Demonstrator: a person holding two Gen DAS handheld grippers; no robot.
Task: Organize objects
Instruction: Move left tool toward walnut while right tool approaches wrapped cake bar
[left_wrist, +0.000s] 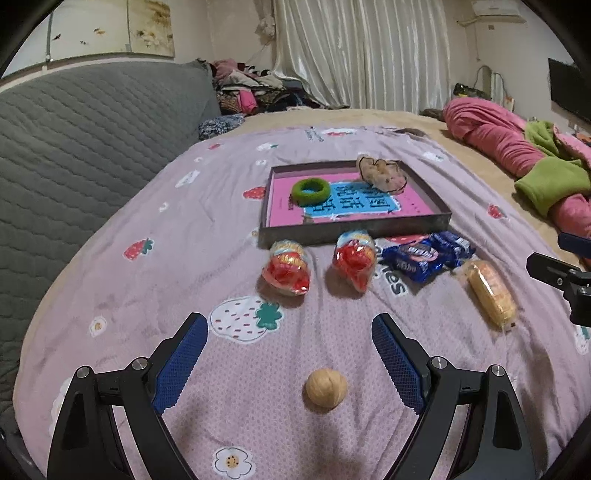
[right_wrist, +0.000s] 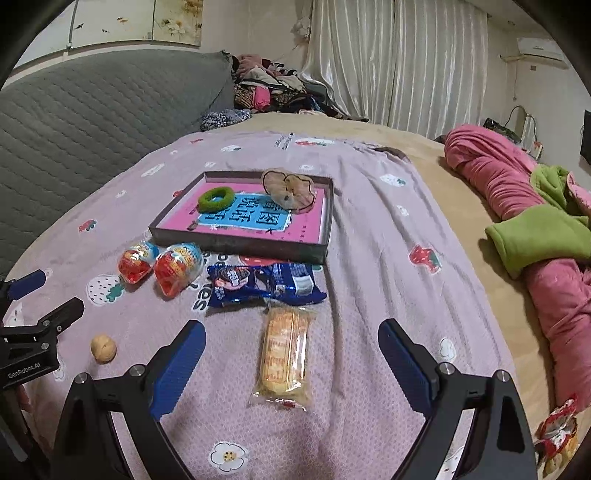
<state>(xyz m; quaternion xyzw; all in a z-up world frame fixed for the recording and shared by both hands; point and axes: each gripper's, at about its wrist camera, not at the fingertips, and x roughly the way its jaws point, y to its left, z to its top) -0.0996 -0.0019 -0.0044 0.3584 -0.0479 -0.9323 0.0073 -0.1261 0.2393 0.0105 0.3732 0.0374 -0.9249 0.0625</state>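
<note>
From the left wrist, we see our left gripper spread wide and empty, its blue pads framing the walnut on the pink bedsheet, a stance we judge is for picking it up. From the right wrist, our right gripper also gapes empty astride the yellow biscuit pack, while the shallow tray beyond already holds a green hair tie, likely the collecting place.

Left tool, right tool, black angular frames, blue textured pads, silver screws, white GenRobot.AI lettering
</note>
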